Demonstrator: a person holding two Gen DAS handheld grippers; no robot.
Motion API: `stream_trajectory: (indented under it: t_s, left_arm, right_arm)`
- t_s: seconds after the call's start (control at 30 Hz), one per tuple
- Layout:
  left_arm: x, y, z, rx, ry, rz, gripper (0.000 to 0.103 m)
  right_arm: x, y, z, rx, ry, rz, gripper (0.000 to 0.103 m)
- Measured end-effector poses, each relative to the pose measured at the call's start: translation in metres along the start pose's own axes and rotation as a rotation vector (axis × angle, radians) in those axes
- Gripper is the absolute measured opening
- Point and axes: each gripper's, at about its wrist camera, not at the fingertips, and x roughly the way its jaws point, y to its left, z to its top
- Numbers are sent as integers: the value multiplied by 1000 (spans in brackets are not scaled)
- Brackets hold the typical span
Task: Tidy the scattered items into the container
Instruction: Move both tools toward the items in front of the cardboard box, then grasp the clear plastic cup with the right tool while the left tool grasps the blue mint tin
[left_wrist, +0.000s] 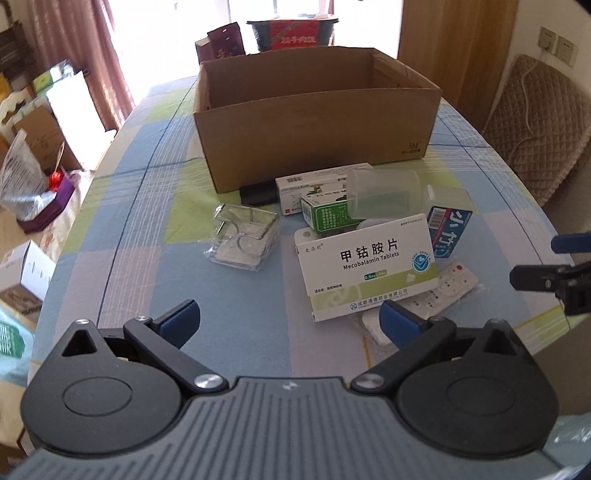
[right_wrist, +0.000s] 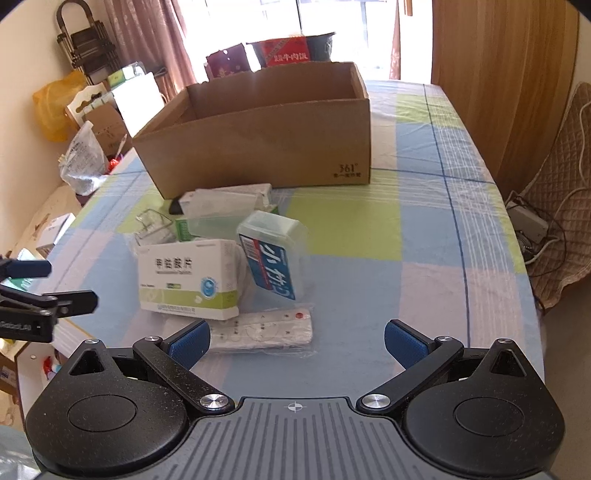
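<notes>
An open cardboard box (left_wrist: 317, 122) (right_wrist: 258, 144) stands at the far side of the checked tablecloth. In front of it lies a heap: a white Mecobalamin tablet box (left_wrist: 369, 269) (right_wrist: 188, 280), a green-and-white box (left_wrist: 325, 214), a clear lidded case (left_wrist: 384, 195) (right_wrist: 221, 218), a blue-labelled clear case (left_wrist: 448, 230) (right_wrist: 273, 258), a white remote in plastic (left_wrist: 448, 288) (right_wrist: 264, 330), and a clear plastic tray (left_wrist: 245, 236). My left gripper (left_wrist: 291, 321) is open just short of the tablet box. My right gripper (right_wrist: 297, 341) is open, its left finger beside the remote. Neither holds anything.
A padded chair (left_wrist: 539, 122) stands right of the table. Boxes and bags (left_wrist: 33, 177) crowd the floor to the left. Dark gift bags and a red-labelled tub (left_wrist: 291, 33) sit beyond the cardboard box. The other gripper's fingers (left_wrist: 543, 277) (right_wrist: 48, 291) show at each view's edge.
</notes>
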Motion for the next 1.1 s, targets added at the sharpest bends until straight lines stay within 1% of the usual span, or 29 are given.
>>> stream_trajectory:
  t_s: [0.13,0.23,0.3,0.37,0.47,0.67,0.7,0.73,0.9,0.93,1.0,1.1]
  left_arm:
    - [4,0,-2,50,-24,-3,102]
    - [8,5,-1,57,-22,-12,102]
    - [11,9,0,56,-19,-18,102]
    - [14,13,2,56,-16,-28,102]
    - [16,22,4,62,-12,-52,102]
    - [25,38,8,107,2,-64,102]
    - [27,41,9,108,6,-62,102]
    - [29,44,9,107,9,-61,102]
    - [39,57,15,87,28,-68,101]
    - [41,58,16,86,30,-75,101]
    - [45,60,20,90,31,-90,101]
    - [51,61,28,104,30,-113,99]
  right_arm:
    - [5,-5,-1,1,-10,2,103]
    - [7,-6,0,-20,-27,16,103]
    - [10,-6,1,-55,-42,25,103]
    - [13,-8,2,-110,-50,45,103]
    - [19,-12,5,-227,-48,76,103]
    - [32,-22,20,-401,-32,144,103]
    - [35,-23,23,-421,-26,157,90]
    - [39,-23,26,-438,-17,170,82]
    - [61,-16,38,-507,-4,193,82]
    - [66,-14,40,-528,0,200,78]
    - [76,-9,42,-561,22,215,67]
    - [89,-4,44,-606,39,220,67]
